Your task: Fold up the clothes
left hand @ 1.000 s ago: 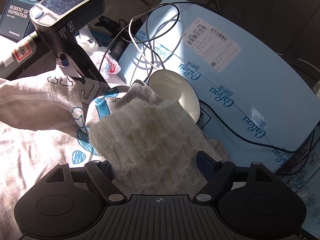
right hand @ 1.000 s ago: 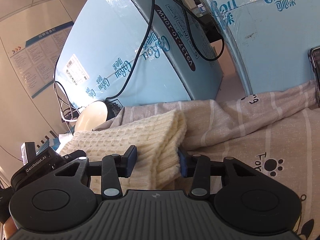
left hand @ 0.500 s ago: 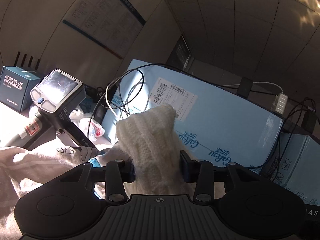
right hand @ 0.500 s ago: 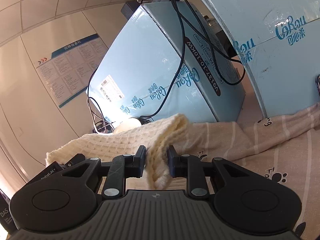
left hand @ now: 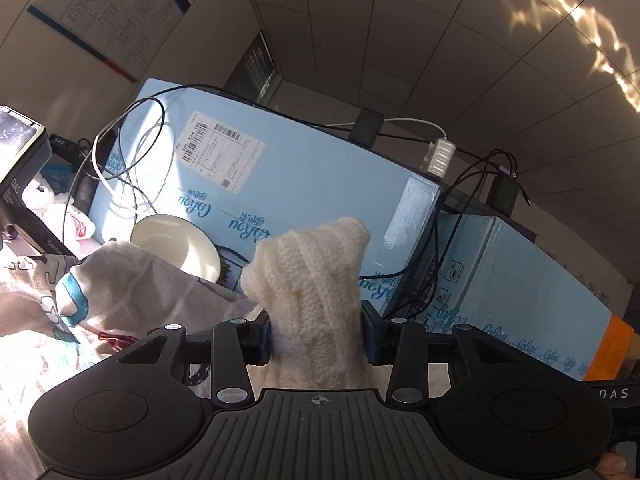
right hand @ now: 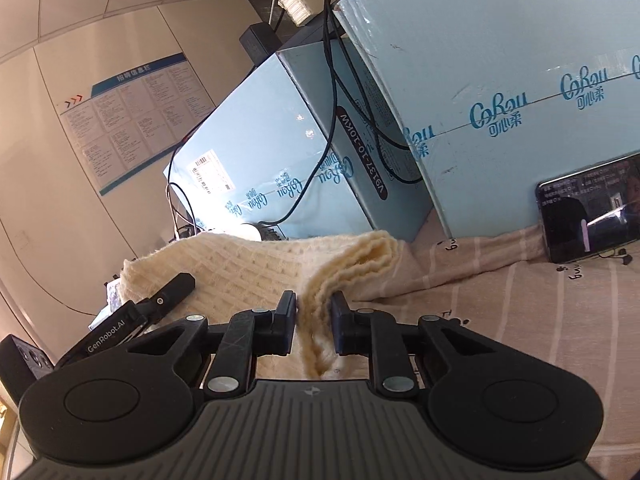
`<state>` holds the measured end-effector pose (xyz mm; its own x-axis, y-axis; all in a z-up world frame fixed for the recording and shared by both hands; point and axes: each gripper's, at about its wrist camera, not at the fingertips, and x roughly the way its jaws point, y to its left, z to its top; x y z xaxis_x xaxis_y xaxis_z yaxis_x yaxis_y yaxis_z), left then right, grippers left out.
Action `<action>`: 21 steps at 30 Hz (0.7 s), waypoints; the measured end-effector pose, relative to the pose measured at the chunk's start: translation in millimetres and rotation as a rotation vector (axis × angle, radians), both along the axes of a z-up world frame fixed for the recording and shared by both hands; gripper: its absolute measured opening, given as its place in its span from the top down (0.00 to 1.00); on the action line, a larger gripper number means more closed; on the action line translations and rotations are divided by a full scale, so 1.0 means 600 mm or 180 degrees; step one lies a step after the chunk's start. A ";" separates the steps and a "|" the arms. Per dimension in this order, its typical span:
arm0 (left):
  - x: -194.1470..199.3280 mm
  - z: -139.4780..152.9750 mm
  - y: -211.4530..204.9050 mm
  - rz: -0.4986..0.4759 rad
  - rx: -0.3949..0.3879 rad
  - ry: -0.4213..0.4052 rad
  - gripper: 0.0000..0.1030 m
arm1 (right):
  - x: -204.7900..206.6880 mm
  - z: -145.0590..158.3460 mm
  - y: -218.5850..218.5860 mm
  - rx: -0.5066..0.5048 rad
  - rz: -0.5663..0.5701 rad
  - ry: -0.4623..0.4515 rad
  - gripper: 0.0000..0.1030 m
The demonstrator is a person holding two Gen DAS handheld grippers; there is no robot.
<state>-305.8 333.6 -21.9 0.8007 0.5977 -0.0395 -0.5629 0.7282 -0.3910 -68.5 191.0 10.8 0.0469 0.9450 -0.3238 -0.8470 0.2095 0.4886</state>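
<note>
A cream knitted garment (left hand: 308, 280) stands bunched up between the fingers of my left gripper (left hand: 316, 338), which is shut on it and holds it raised. In the right wrist view the same cream knit (right hand: 256, 268) stretches leftward from my right gripper (right hand: 314, 318). That gripper pinches the garment's folded edge (right hand: 352, 256), jaws shut tight on the layers. The other gripper's finger (right hand: 172, 290) shows at the knit's far left end. The garment hangs between the two grippers above a striped printed sheet (right hand: 520, 320).
Light blue cartons (left hand: 300, 184) with black cables (left hand: 132, 148) stand behind the bed. A white bowl (left hand: 176, 248) sits against them. A phone (right hand: 588, 216) leans on a carton (right hand: 520, 80) at the right. A patterned cloth (left hand: 100, 288) lies at the left.
Both grippers closed on the cream knit and lifted it off the sheet. The left view tipped upward from the bed toward boxes and ceiling.
</note>
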 end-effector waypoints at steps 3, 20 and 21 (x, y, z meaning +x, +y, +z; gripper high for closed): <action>0.025 0.006 -0.046 -0.0281 0.0106 0.0043 0.62 | 0.022 -0.011 -0.065 -0.0076 -0.0084 0.0019 0.84; 0.205 -0.011 -0.254 -0.1207 -0.0576 0.0089 0.63 | 0.151 0.006 -0.377 0.0282 -0.0886 0.0123 0.85; 0.216 -0.012 -0.261 -0.1225 -0.0602 0.0082 0.63 | 0.160 0.005 -0.390 0.0317 -0.0932 0.0124 0.85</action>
<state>-176.5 177.1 -29.2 0.9613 0.2357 -0.1426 -0.2754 0.8039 -0.5272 27.4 -42.9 13.7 0.3111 0.9203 -0.2371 -0.7381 0.3911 0.5498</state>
